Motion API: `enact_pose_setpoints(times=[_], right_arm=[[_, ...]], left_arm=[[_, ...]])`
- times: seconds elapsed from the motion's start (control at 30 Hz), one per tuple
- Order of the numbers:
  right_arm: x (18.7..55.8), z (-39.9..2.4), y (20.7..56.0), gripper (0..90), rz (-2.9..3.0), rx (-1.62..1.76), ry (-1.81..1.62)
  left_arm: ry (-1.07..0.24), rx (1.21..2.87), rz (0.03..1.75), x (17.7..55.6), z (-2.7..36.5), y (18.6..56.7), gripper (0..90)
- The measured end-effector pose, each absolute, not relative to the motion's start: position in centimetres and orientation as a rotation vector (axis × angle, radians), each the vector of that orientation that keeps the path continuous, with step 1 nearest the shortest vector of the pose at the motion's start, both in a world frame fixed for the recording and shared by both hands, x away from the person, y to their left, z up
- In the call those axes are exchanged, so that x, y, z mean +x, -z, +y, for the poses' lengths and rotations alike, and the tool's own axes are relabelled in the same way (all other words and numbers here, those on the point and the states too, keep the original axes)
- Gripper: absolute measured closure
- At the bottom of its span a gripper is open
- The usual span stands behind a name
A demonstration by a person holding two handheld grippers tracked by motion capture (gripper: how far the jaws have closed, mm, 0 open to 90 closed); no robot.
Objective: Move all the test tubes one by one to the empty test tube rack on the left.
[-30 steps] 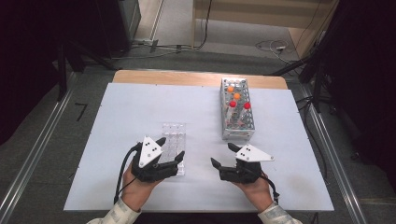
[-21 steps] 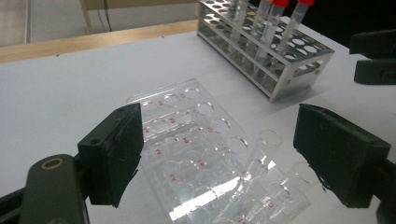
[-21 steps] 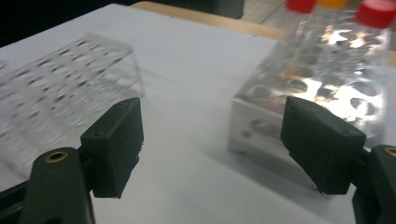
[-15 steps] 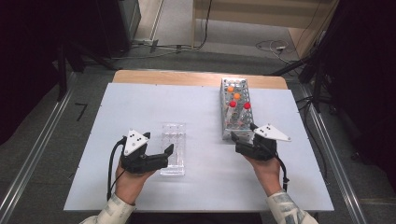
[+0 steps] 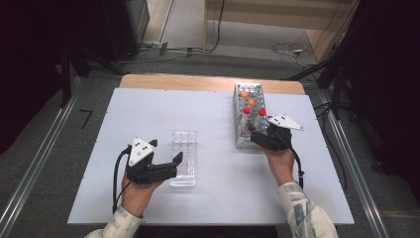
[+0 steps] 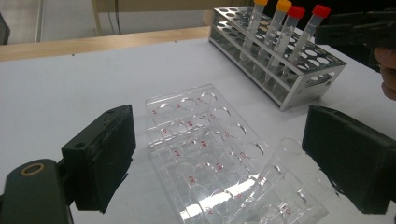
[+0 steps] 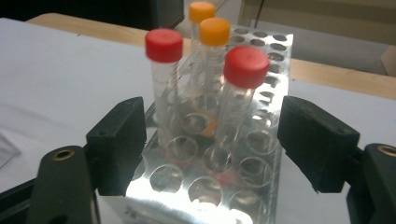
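A clear plastic tube rack (image 5: 183, 157) lies flat on the white table (image 5: 148, 114). My left gripper (image 5: 174, 164) points at its near left side. In the left gripper view the clear rack (image 6: 205, 158) lies between the wide-set jaws of my left gripper (image 6: 219, 154), which have just been opening and grip nothing. A metal rack (image 5: 242, 134) holds two red-capped tubes (image 5: 246, 110) and two orange-capped tubes (image 5: 251, 102). My right gripper (image 5: 253, 134) hovers at its near end, jaws just closing a little. In the right gripper view my right gripper (image 7: 212, 140) is open, with a red-capped tube (image 7: 246, 65) and the metal rack (image 7: 261, 56) beyond it.
A wooden strip (image 5: 208, 83) runs along the table's far edge. Metal rails (image 5: 39, 163) flank the table on the floor, and cables (image 5: 287, 49) lie beyond it. Bare tabletop stretches to the left and between the two racks.
My right hand has moved from the table's near side away and to the right, up to the metal rack's near end. My left gripper has drawn slightly left off the clear rack and widened its jaws.
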State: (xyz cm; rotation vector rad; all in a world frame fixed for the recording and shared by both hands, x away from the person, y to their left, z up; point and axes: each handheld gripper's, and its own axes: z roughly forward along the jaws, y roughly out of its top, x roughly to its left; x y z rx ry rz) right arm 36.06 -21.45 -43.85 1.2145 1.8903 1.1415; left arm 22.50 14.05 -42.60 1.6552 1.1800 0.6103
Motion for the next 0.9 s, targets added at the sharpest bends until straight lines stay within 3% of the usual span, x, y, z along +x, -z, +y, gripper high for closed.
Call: enact_pose_setpoints(times=[0.37,0.57,0.9], right_arm=[[38.1,-21.4,44.4,30.4,1.863,1.268,-1.108],[38.3,-20.8,44.9,47.2,1.862,1.259,-1.108],[38.4,-20.8,45.3,60.7,1.862,1.3,-1.119]], left_arm=[[-0.614,1.654,1.176,22.4,14.1,42.5,10.4],[-0.609,1.656,1.172,22.5,14.1,42.5,10.6],[-0.607,1.662,1.173,22.4,14.0,42.6,10.7]])
